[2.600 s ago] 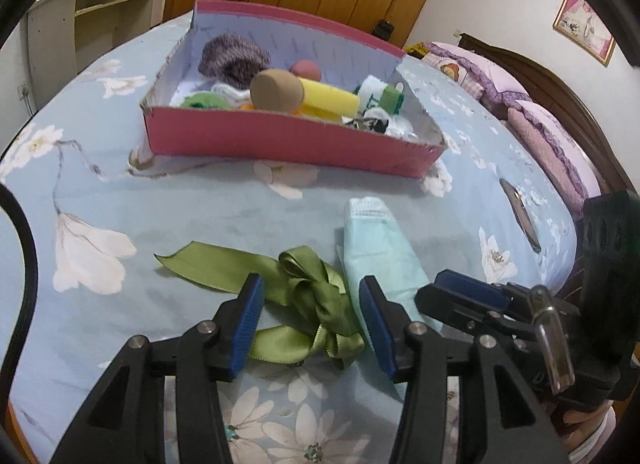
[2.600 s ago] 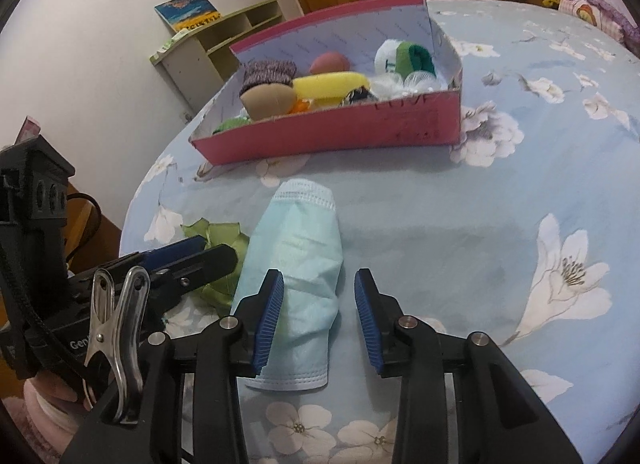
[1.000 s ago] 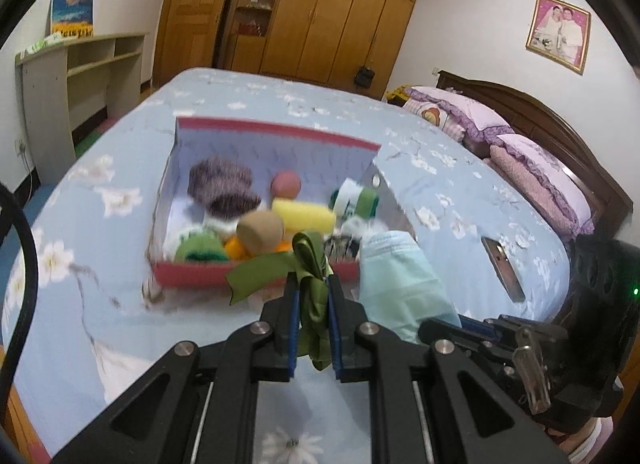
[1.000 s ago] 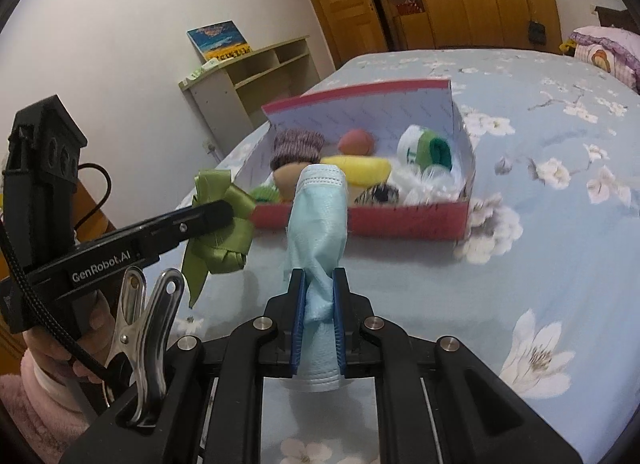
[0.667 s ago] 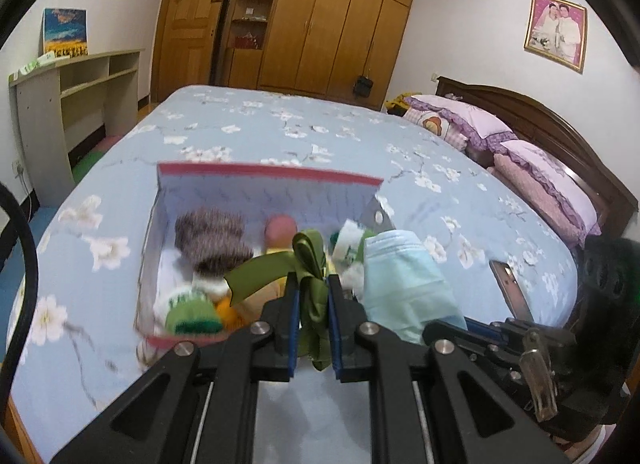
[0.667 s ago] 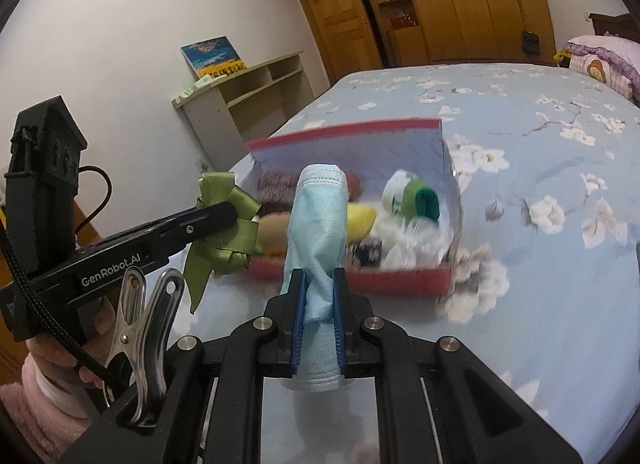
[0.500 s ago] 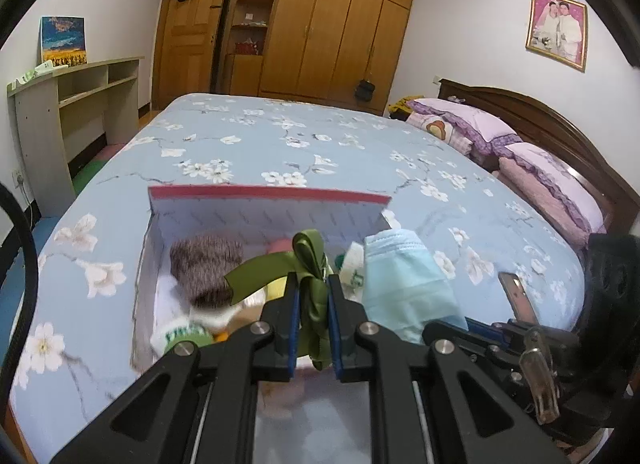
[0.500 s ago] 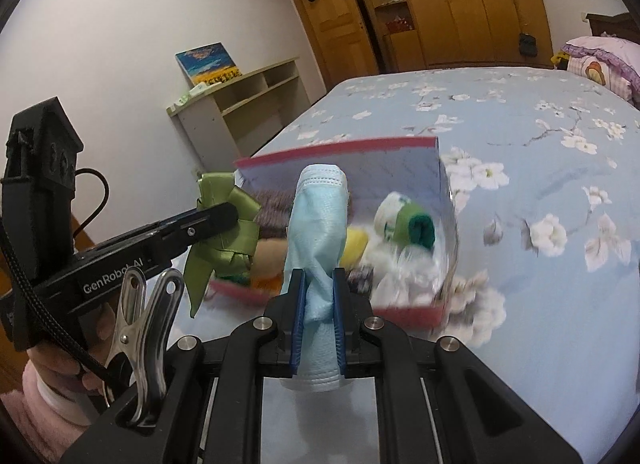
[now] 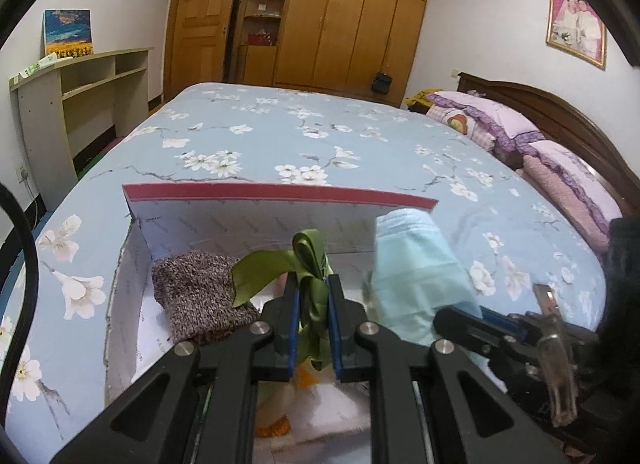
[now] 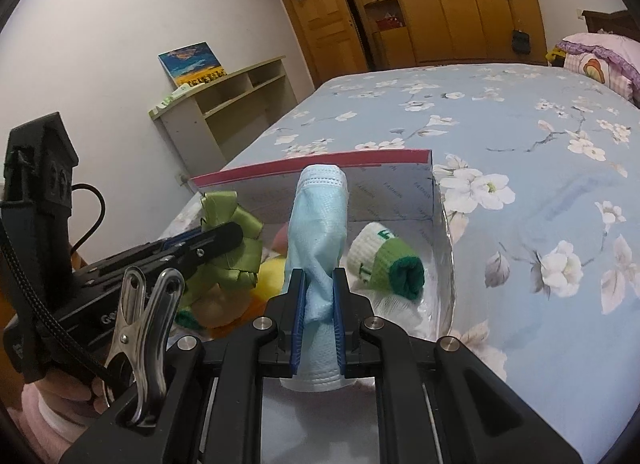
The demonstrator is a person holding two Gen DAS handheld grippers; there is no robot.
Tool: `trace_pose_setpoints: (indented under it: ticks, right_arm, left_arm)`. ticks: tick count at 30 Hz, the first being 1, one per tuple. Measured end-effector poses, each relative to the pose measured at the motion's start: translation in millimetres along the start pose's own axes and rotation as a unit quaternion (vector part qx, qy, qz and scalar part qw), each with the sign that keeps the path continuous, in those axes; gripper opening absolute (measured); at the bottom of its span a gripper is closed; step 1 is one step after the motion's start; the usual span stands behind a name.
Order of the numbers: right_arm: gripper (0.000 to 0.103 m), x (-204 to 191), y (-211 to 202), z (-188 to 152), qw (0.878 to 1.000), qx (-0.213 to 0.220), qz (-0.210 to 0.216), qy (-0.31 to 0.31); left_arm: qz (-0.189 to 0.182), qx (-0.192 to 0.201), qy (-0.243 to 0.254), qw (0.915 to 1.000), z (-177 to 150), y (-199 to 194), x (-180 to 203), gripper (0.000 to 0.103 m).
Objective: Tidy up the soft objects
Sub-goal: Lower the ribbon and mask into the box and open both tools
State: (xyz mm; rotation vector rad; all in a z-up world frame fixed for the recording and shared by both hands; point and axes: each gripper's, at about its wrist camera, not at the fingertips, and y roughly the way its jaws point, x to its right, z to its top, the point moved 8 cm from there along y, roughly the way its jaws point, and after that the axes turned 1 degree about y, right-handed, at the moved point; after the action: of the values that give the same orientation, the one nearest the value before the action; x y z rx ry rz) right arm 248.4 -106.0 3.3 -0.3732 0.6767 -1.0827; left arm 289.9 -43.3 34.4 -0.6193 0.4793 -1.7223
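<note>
My left gripper (image 9: 313, 304) is shut on a green ribbon bow (image 9: 308, 260), held in the air over the open pink box (image 9: 276, 194). My right gripper (image 10: 319, 296) is shut on a light blue face mask (image 10: 320, 220), which stands up between the pads above the same box (image 10: 320, 160). In the right wrist view the left gripper (image 10: 224, 238) with the bow (image 10: 236, 240) shows at the left. The mask (image 9: 416, 268) also hangs at the right of the left wrist view.
Inside the box lie a brown knitted piece (image 9: 200, 292), a green-and-white rolled sock (image 10: 388, 264), a yellow soft toy (image 10: 270, 276) and other soft items. The box sits on a blue floral bedspread (image 9: 320, 144). Pillows (image 9: 568, 172) lie right, a shelf (image 9: 72, 104) stands left.
Both grippers moved forward with the bow and the mask, from in front of the box's near wall to above its inside. Both grips stayed shut.
</note>
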Motion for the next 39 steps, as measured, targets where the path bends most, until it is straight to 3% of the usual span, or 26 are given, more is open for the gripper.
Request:
trace_pose_setpoints:
  ticks: [9,11,13,22,27,39]
  right_arm:
    - [0.014,13,18,-1,0.999,-0.001,-0.031,-0.009]
    - [0.015,16,21,-2,0.999,-0.002,-0.036,-0.008]
    - [0.016,17,22,-3,0.999,-0.003,-0.04,-0.006]
    - [0.039,20,15,0,0.999,0.017,-0.05,-0.004]
    - [0.047,15,8,4,0.998,0.029,-0.053,-0.012]
    - [0.053,6,-7,-3,0.997,0.041,-0.06,-0.012]
  left_arm:
    - [0.023,-0.015,-0.004,0.9996,-10,27,-7,0.014]
    - [0.029,-0.015,-0.006,0.9994,-11,28,-9,0.022]
    - [0.037,-0.017,-0.011,0.9991,-12,29,-11,0.038]
    - [0.048,-0.012,-0.013,0.9987,-11,21,-13,0.059]
    - [0.048,-0.012,-0.005,0.9987,-12,11,-8,0.061]
    - [0.059,-0.01,-0.01,0.9982,-18,-13,-10,0.08]
